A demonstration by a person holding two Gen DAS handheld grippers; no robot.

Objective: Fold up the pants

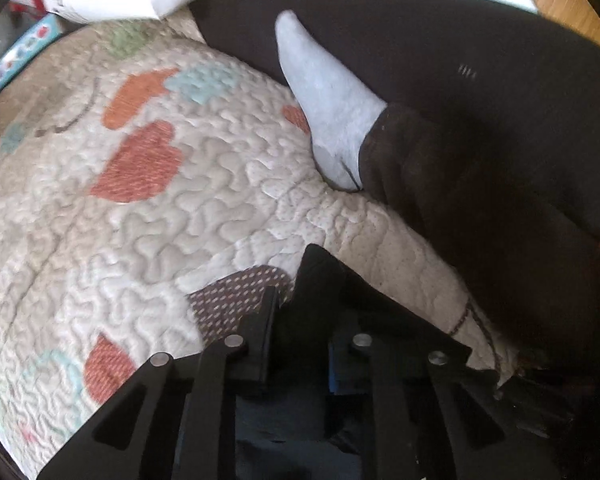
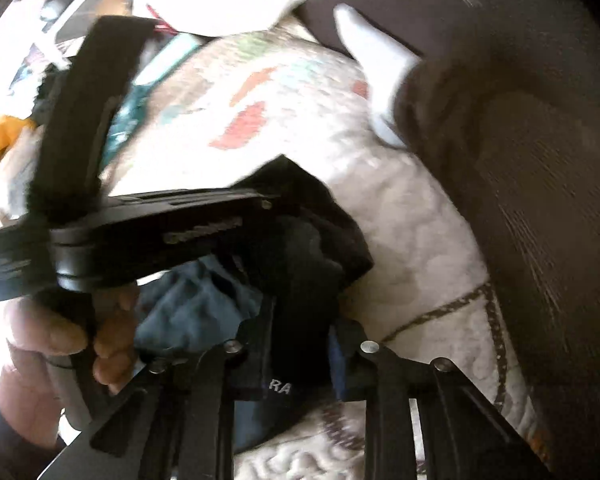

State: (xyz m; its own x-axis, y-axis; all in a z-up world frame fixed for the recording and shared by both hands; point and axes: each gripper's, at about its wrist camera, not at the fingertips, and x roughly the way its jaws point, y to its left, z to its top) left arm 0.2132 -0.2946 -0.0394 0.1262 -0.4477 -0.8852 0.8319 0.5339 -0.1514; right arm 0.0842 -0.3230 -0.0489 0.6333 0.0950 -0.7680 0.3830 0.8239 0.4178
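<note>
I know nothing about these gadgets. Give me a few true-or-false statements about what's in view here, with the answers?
1. The quilt shows orange hearts. True.
2. The sock is bright red. False: it is pale grey.
3. The right gripper has the dark pants between its jaws. True.
4. The dark pants lie flat and neatly folded. False: they are bunched up at the jaws.

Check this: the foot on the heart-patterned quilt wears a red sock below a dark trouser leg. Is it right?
The sock is pale grey, not red; the left wrist view shows it. The quilt and dark trouser leg are as stated.
</note>
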